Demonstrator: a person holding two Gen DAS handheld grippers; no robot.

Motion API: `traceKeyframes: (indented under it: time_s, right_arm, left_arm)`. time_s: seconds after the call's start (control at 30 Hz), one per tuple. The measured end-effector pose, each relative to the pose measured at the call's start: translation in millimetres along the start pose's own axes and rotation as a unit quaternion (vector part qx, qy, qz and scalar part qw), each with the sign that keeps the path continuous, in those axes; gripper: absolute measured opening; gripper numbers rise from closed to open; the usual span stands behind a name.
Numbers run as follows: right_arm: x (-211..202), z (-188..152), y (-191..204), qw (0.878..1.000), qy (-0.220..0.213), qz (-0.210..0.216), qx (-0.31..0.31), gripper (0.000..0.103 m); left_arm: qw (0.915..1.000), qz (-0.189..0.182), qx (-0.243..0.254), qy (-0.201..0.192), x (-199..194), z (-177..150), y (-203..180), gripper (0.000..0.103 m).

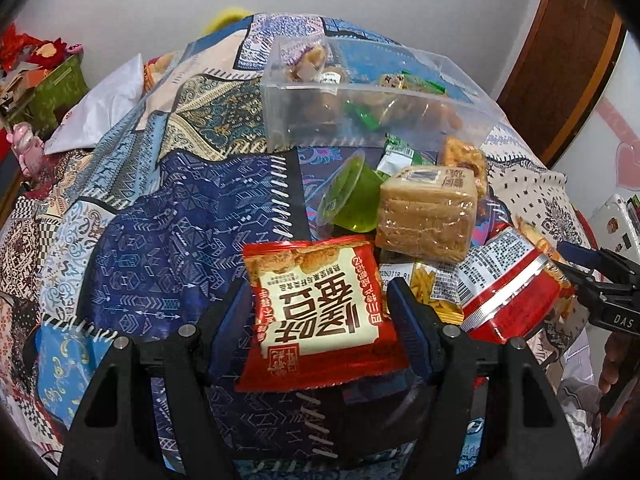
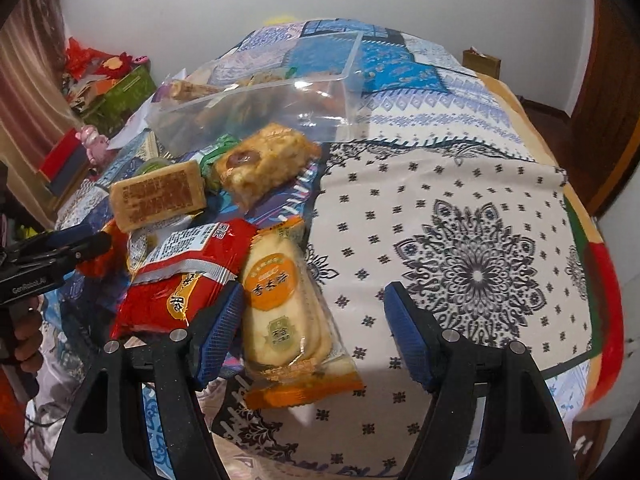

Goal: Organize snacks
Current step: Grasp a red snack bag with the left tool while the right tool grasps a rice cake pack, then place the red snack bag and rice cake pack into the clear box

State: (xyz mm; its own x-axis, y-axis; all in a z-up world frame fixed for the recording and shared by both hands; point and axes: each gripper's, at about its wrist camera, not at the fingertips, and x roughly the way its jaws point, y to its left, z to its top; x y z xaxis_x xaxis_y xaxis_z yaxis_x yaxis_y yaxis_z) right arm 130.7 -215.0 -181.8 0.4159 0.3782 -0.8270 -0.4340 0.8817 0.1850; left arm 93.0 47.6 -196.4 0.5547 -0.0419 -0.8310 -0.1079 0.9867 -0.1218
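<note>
Step in hand (judged): L hand-held gripper (image 1: 320, 312) picks up one snack for transfer to the bin.

1. L hand-held gripper: blue pads sit either side of the red snack packet (image 1: 316, 312), touching or nearly so; treat as closing on it. Packet appears raised off the patchwork cloth (image 1: 168, 232) at the near side of the bed. Grip across the filled middle, not the crimped seal; squeeze lightly, contents likely brittle.
2. R hand-held gripper (image 2: 314, 332): jaws wide apart, empty, hovering over the orange-label cracker pack (image 2: 288, 312). Left pad is just beside the pack, right pad over bare cloth. Shift left to centre before closing.
3. Pile behind, mid-bed: second red packet (image 2: 180, 272), tan wrapped cake (image 1: 428, 216), green jelly cup (image 1: 352, 196). Lift straight up to avoid dragging neighbours.
4. Clear plastic bin (image 1: 360, 96), toward the far edge, already holds several snacks. Release low inside the rim.
</note>
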Motion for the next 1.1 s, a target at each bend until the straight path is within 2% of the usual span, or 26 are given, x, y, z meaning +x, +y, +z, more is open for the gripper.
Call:
traceKeyframes:
  time_s: [0.2,0.27,0.33,0.4,0.73,1.1]
  right_arm:
    - [12,2,6,1.0,0.006,-0.009,-0.013,0.068]
    - [12,1,6,1.0,0.002,-0.011,-0.014,0.06]
    - [13,3,4,1.0,0.004,-0.001,-0.012,0.043]
    - [12,4,3,1.0,0.003,0.005,-0.009,0.037]
    - [0,12,0,1.0,-0.024,0.01,0.006,0.035]
    - [-22,48,4,0.997,-0.076,0.01,-0.004,0.035]
  left_arm:
    - [0.9999,0.003,-0.009,0.005,12,-1,2,0.071]
    - [0.9999,-0.001,-0.011,0.0,12,-1,4,0.07]
    - [0.9999,-0.003,-0.01,-0.003,11,-2,4,0.07]
    - [0.9999,-0.001,-0.008,-0.007,10,-3,4,0.069]
    - [0.9993,0.008,-0.018,-0.031,-10,3,16,0.064]
    - [0.9956,0.007,-0.008,-0.093,-41,44,11,0.064]
